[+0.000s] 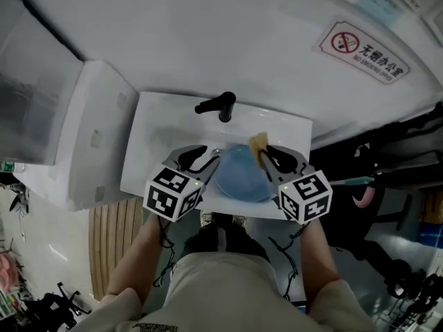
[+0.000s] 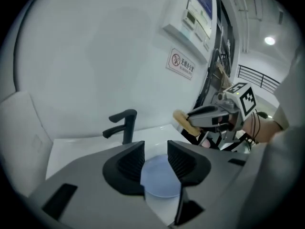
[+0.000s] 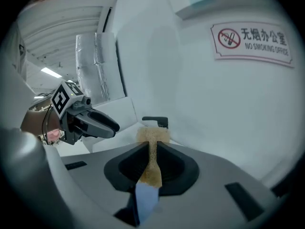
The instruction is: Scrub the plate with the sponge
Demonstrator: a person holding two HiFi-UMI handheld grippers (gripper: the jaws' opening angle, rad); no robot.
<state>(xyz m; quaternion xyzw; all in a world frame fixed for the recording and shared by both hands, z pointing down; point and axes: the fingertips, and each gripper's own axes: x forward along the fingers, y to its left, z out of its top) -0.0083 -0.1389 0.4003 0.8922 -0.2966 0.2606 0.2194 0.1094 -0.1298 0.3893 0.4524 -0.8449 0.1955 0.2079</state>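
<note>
A pale blue plate (image 1: 241,178) lies in the white sink (image 1: 158,138) below the black tap (image 1: 218,106). My left gripper (image 1: 208,152) hovers over the plate's left rim. In the left gripper view its jaws (image 2: 156,159) stand open with nothing between them, and the plate (image 2: 159,179) shows through the gap. My right gripper (image 1: 266,156) is over the plate's right rim, shut on a thin tan sponge (image 1: 258,142). In the right gripper view the sponge (image 3: 152,151) is squeezed flat between the pads and sticks out past the tips, with the plate (image 3: 145,199) below.
A white wall rises right behind the sink, with a no-smoking sign (image 1: 363,50) at the upper right. A white cabinet (image 1: 90,144) adjoins the sink's left side. A slatted wooden mat (image 1: 111,234) lies on the floor at the left. Dark equipment (image 1: 387,206) crowds the right.
</note>
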